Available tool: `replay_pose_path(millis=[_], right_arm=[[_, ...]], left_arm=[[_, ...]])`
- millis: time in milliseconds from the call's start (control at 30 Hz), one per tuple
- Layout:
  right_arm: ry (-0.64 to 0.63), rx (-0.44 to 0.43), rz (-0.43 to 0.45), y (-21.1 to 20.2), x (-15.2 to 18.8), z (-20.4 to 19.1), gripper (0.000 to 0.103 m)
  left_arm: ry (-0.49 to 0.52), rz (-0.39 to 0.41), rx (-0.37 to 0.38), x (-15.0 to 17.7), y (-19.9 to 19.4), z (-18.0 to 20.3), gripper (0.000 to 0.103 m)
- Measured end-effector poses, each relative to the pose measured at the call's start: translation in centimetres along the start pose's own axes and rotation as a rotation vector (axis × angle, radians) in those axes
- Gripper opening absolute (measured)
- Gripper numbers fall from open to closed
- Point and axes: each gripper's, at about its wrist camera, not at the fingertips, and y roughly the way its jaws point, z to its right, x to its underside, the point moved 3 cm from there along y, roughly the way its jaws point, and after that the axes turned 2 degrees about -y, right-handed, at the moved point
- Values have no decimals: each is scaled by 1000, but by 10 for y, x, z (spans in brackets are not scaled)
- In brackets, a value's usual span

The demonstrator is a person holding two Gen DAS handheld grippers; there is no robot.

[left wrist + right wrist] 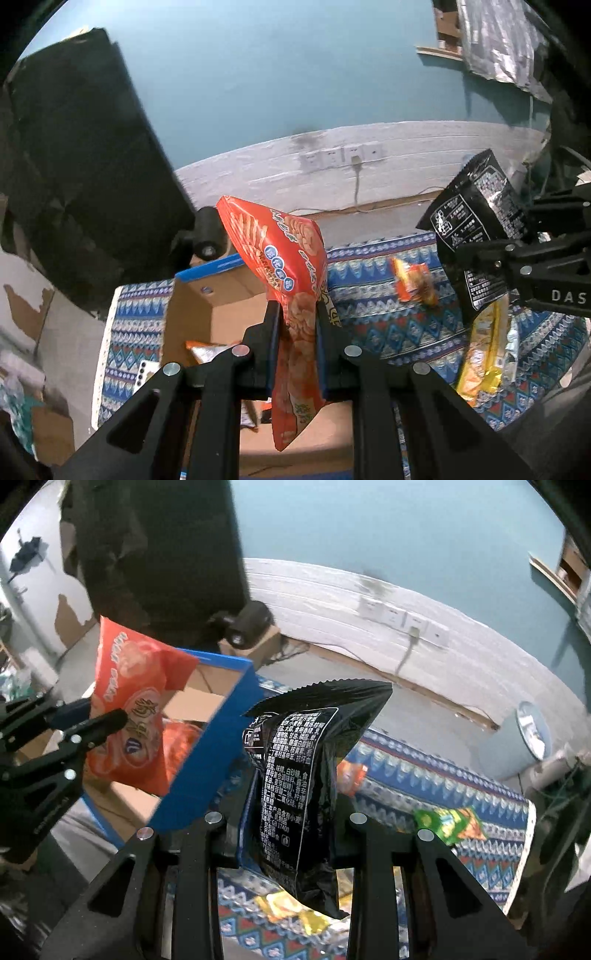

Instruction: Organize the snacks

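Your left gripper (297, 310) is clamped on the red bag (280, 258), which hangs above the open box (207, 295). Your right gripper (291, 794) pinches the black bag (303, 775) over the patterned cloth (461, 786), just right of the box.

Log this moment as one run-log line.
left gripper: shut on red snack bag, above cardboard box | right gripper: shut on black snack bag | loose snacks on patterned cloth

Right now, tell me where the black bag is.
The black bag hangs pinched in the right gripper, lifted over the patterned cloth, just right of the box.
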Motion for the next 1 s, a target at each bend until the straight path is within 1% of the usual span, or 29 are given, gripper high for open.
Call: replay_pose_path(millis=[267,533,667,867,1000], right_arm=[[-67,-51,-3,22,-29,-53,28],[-118,-102,-37,53,-47,-96,28],[-139,-116,-68,71,-48,-113,28],[-146,-166,-117,97,-49,-138,28],[-146,-173,-134,108,-48,-146,29]], left_arm=[[-50,-24,-38,16,8,-40,17],[-104,-73,-74,35,25,-78,17],[-127,-107,-88,46,36,-92,17],[-155,-146,-102,60,48,-108,17],[-157,-173,-118,65,54,-112,19]])
